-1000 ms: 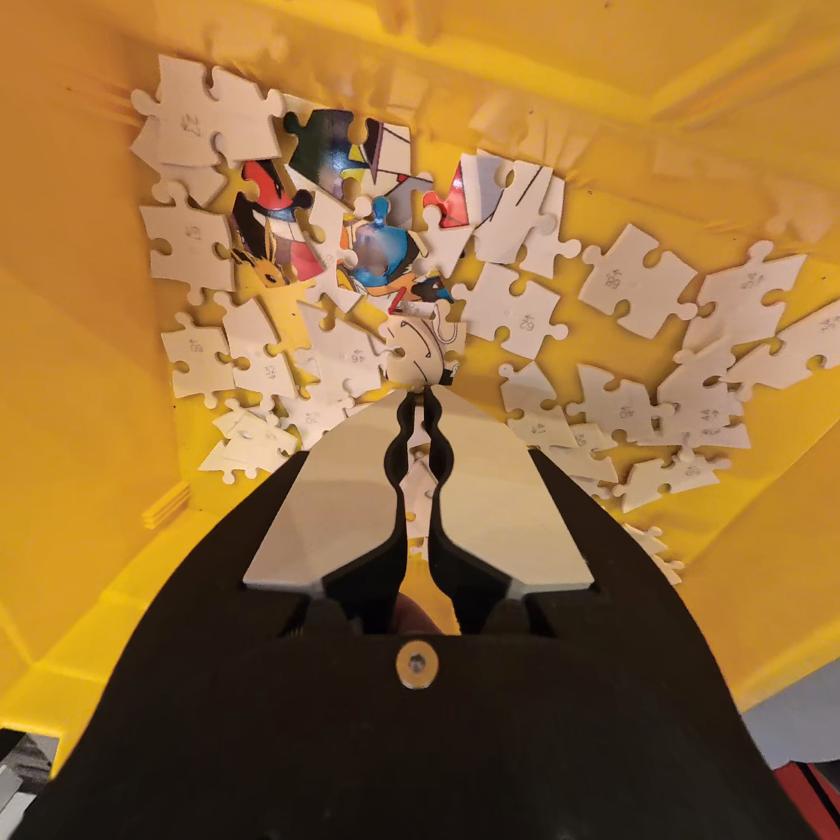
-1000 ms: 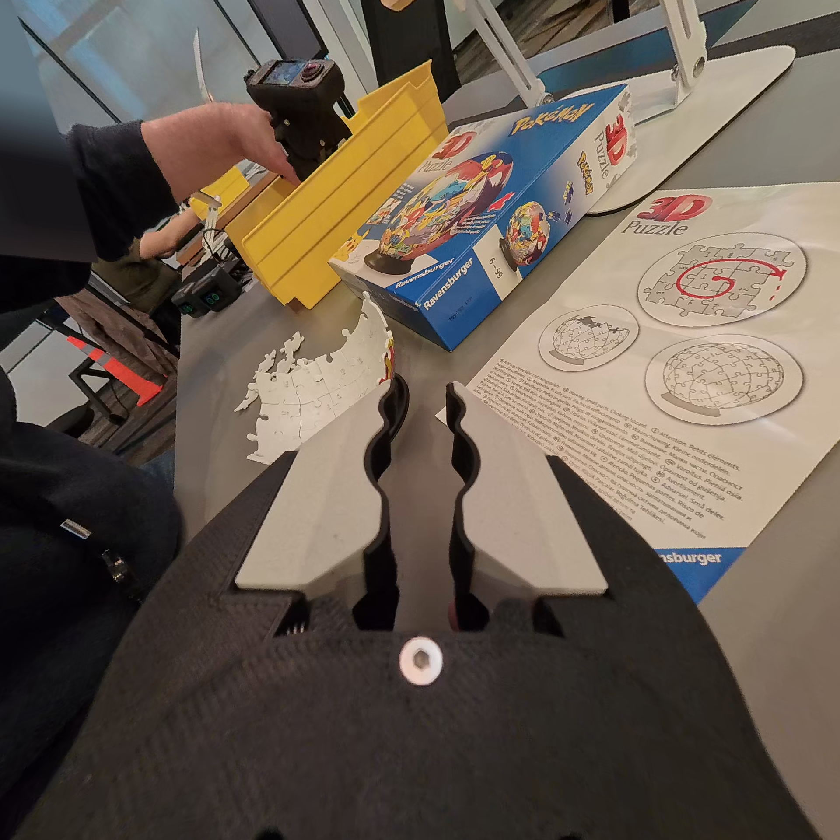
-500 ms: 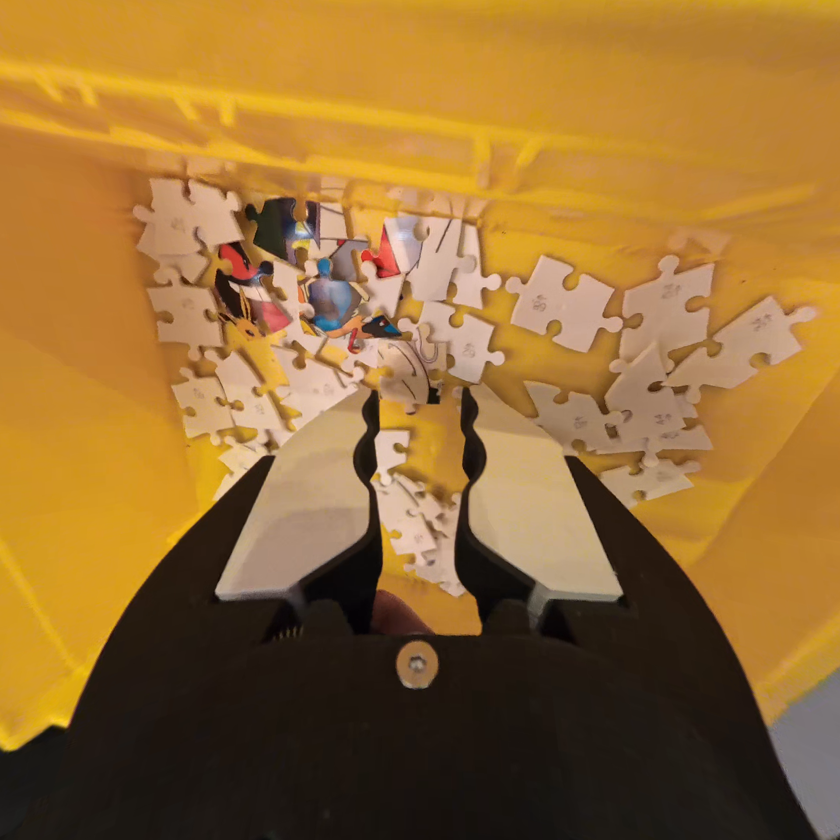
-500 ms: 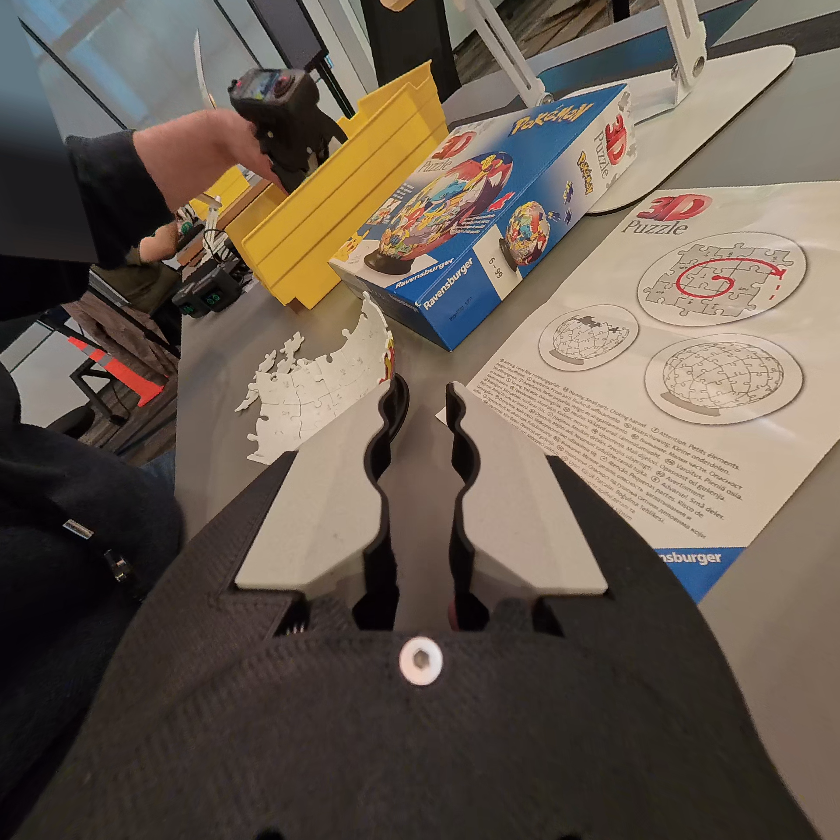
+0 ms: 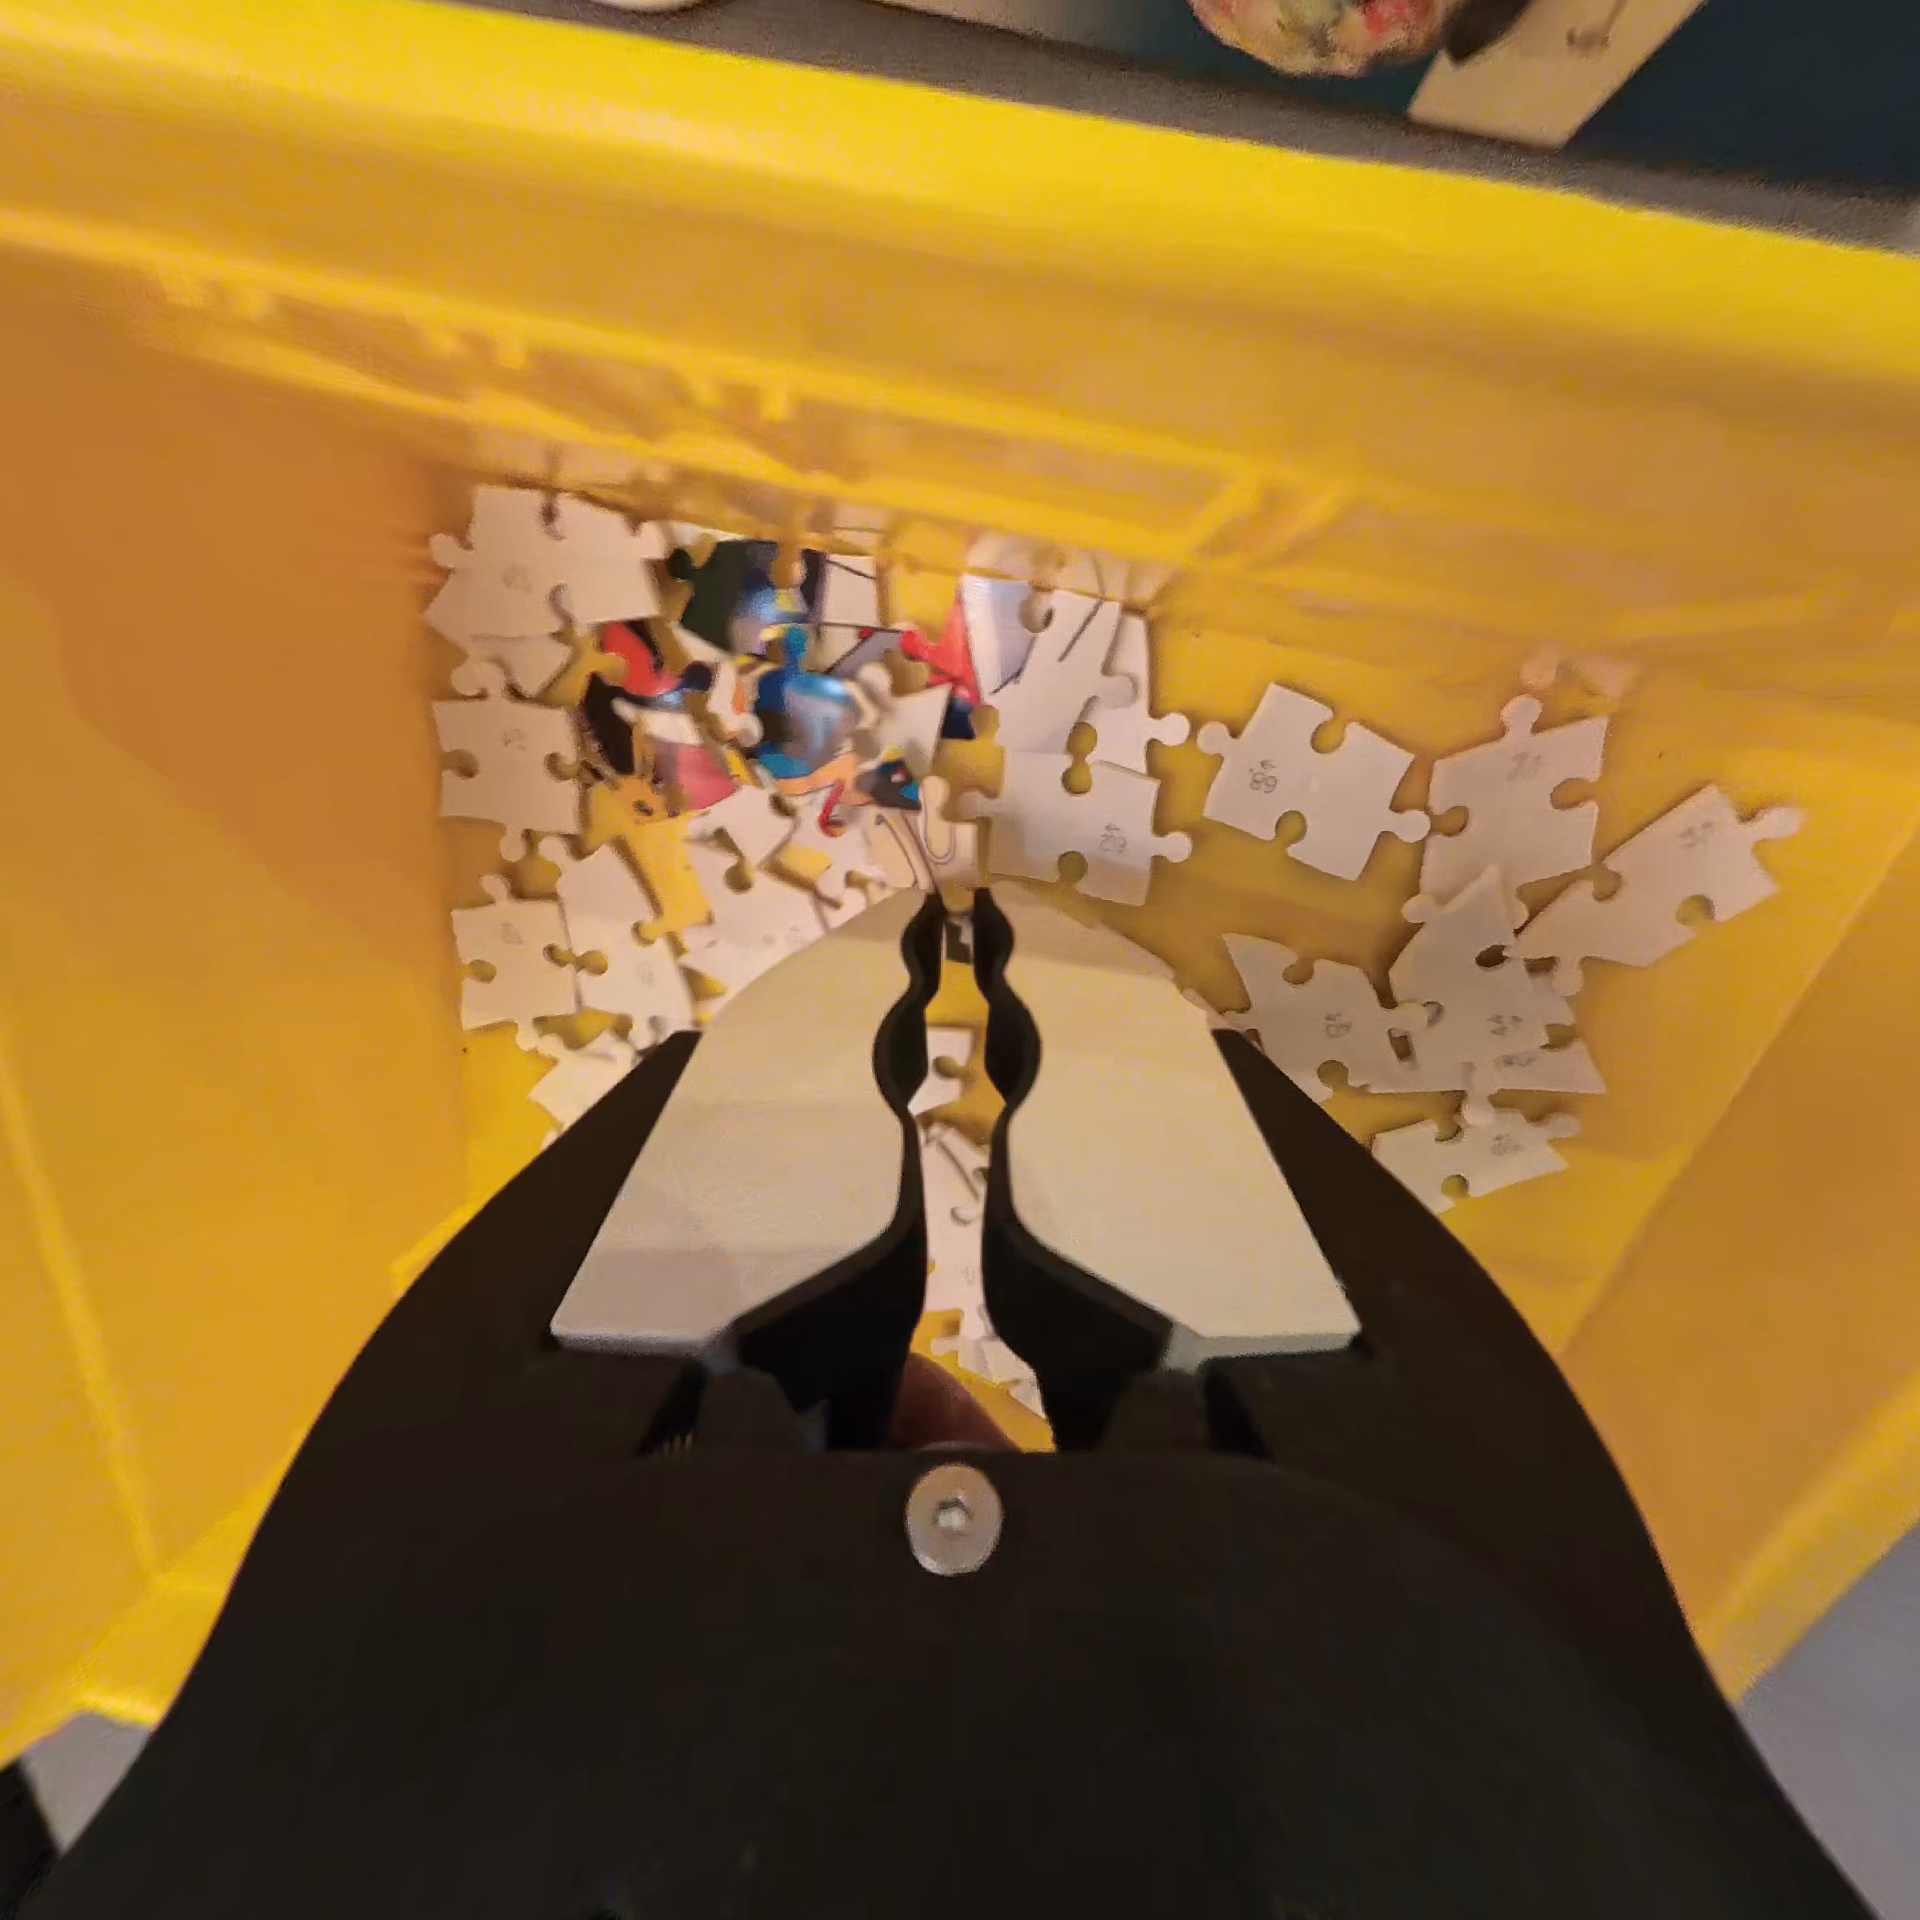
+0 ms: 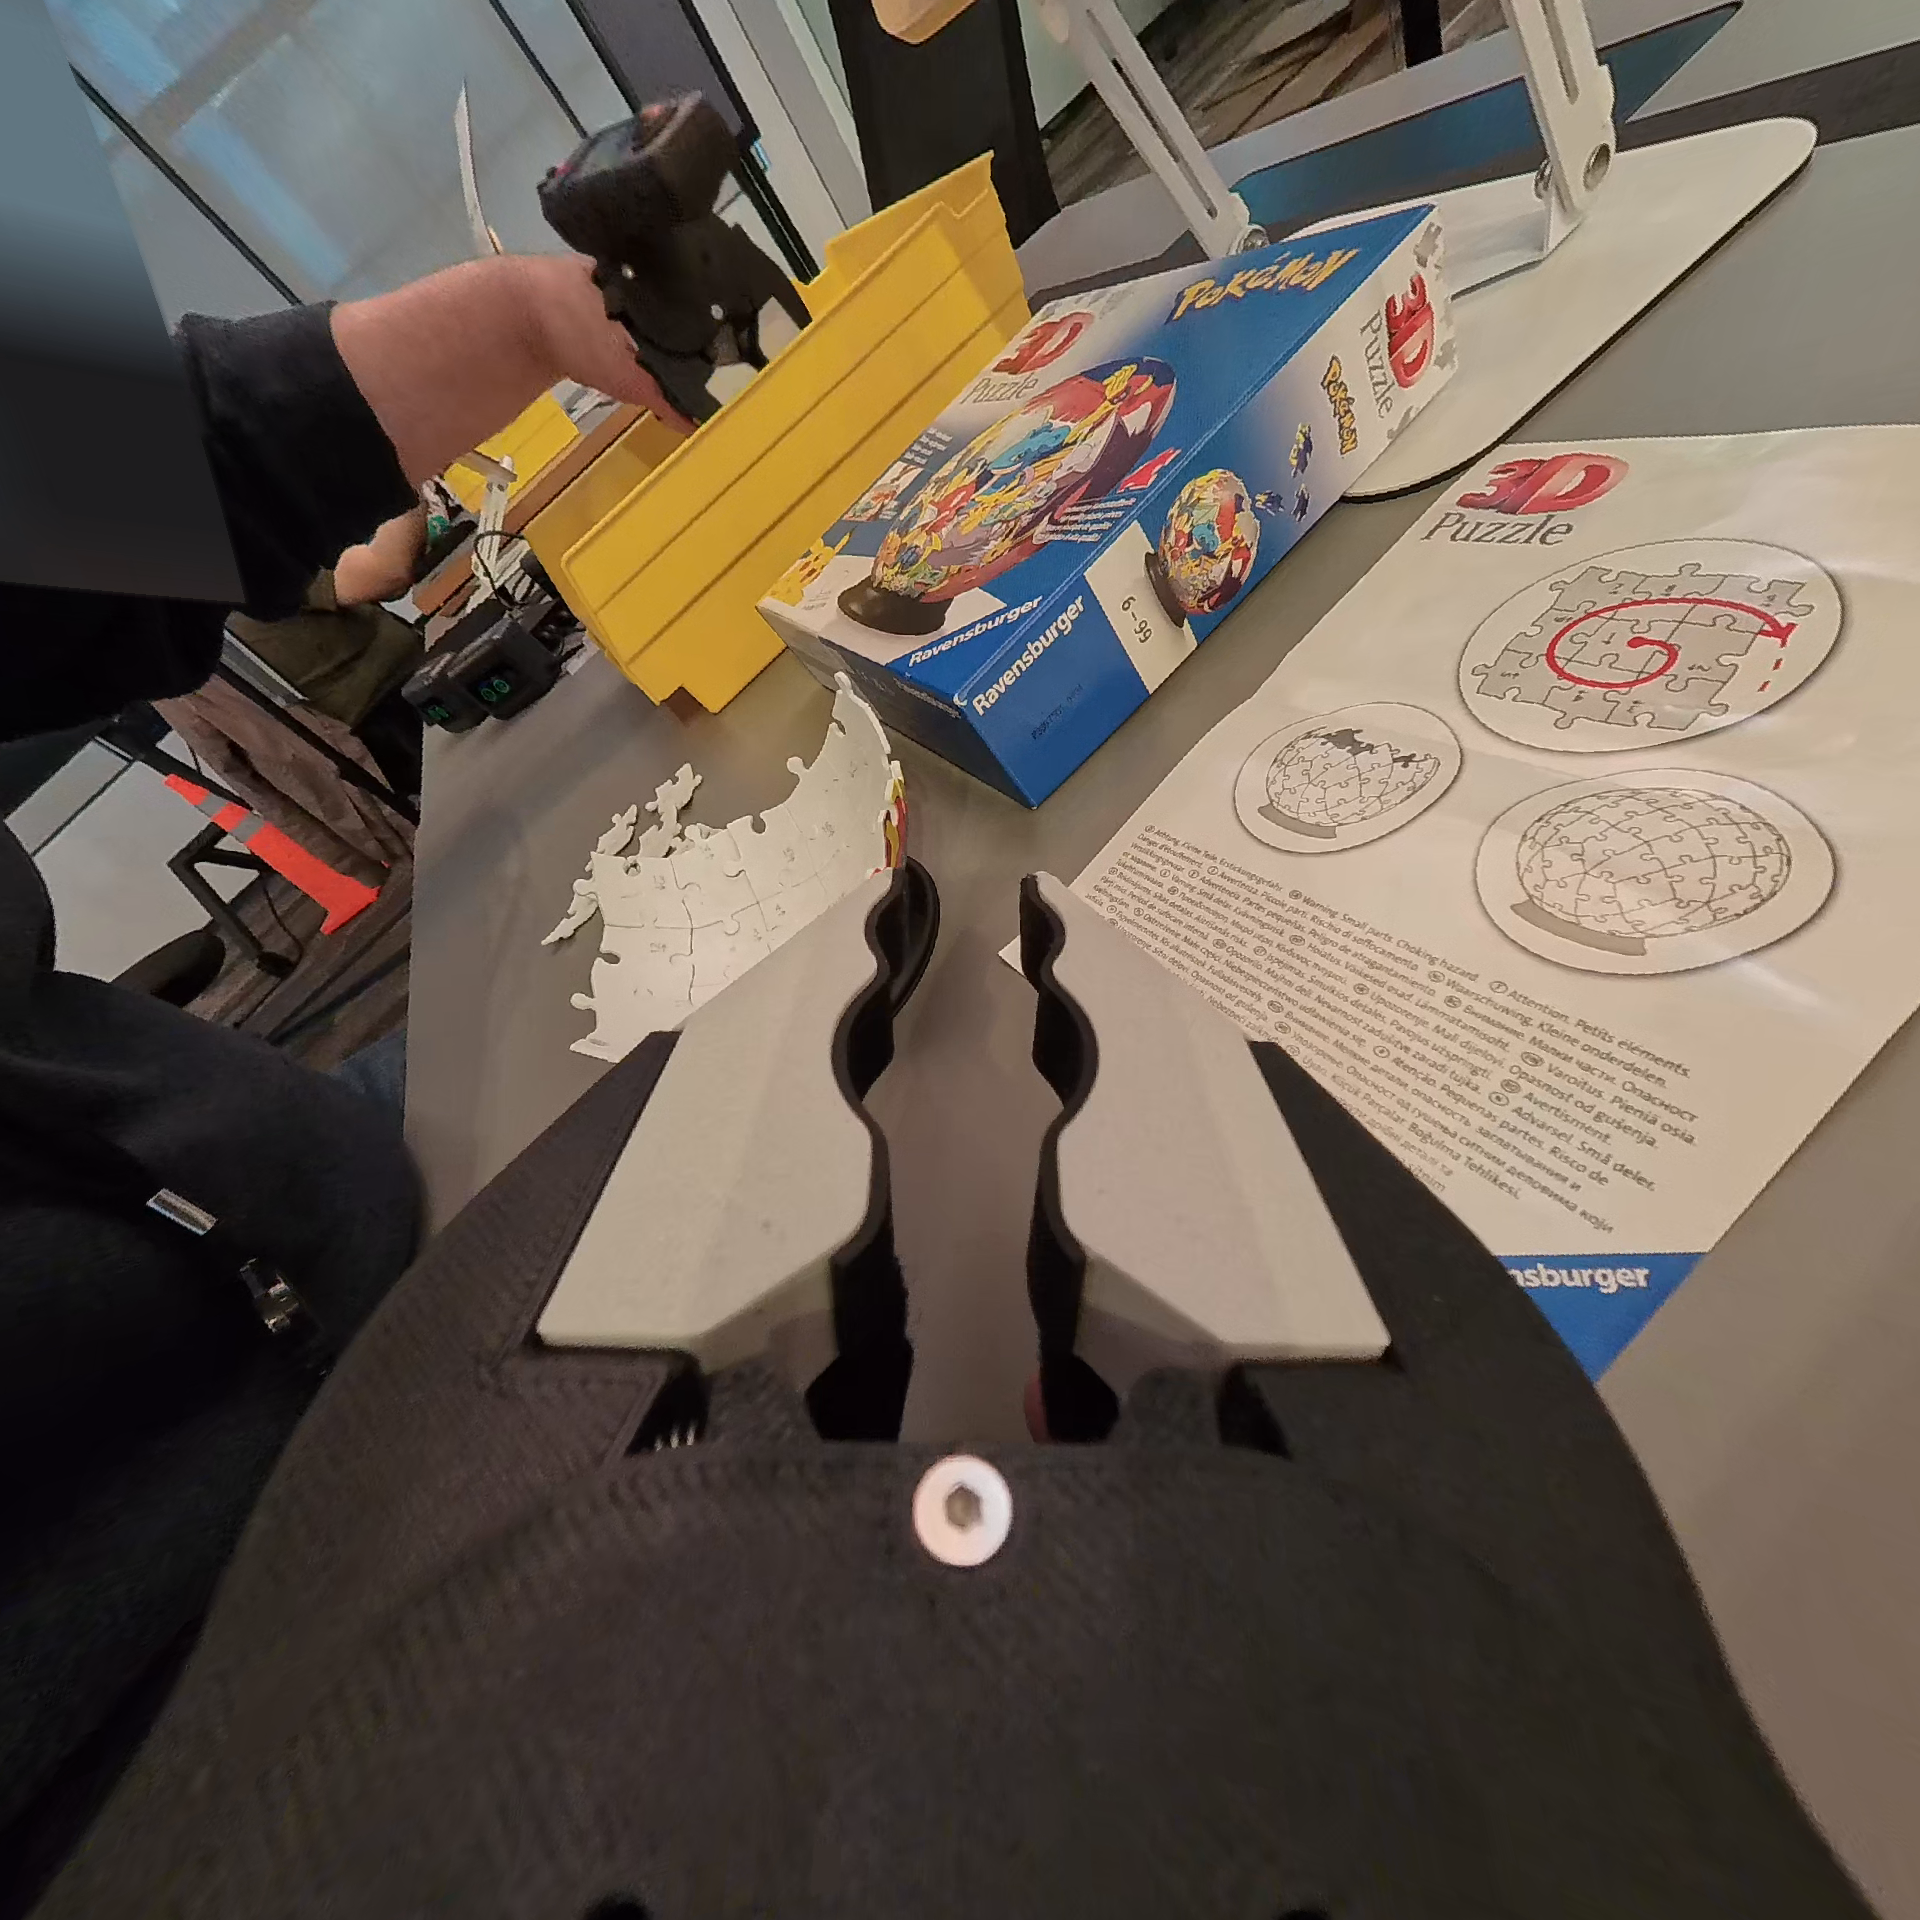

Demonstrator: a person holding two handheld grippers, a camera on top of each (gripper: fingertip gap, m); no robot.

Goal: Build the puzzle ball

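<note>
Left gripper (image 5: pixel 958 902) is down inside the yellow plastic bin (image 5: pixel 935 312), jaws nearly pressed together, tips at a small pale puzzle piece with dark line print (image 5: pixel 940 840). It looks pinched at its edge, but motion blur makes that uncertain. The loose white-backed puzzle pieces (image 5: pixel 1309 779) lie scattered over the bin floor, mostly face down, with a few colourful face-up pieces (image 5: pixel 800 707) clustered toward the bin's far left corner.

Right gripper (image 6: pixel 971 899) hangs idle over the grey bench (image 6: pixel 499 935), jaws spread, nothing between them. Just beyond its left finger sits the partly built curved white puzzle shell (image 6: pixel 727 883), inside facing up; a dark round thing under it may be a stand, mostly hidden. Farther along the bench are the blue cardboard puzzle box (image 6: pixel 1143 499) and, toward the right edge, the white printed instruction sheet (image 6: pixel 1507 831). In the right wrist view a person's hand (image 6: pixel 499 353) holds the left gripper's black handle above the bin.

Progress: early. The shell is only a shallow bowl section, well short of half a ball, and dozens of pieces wait in the bin. Current step reads as fetching the next piece. Left to do: carry it to the shell, seat it, and repeat for nearly the whole sphere.
</note>
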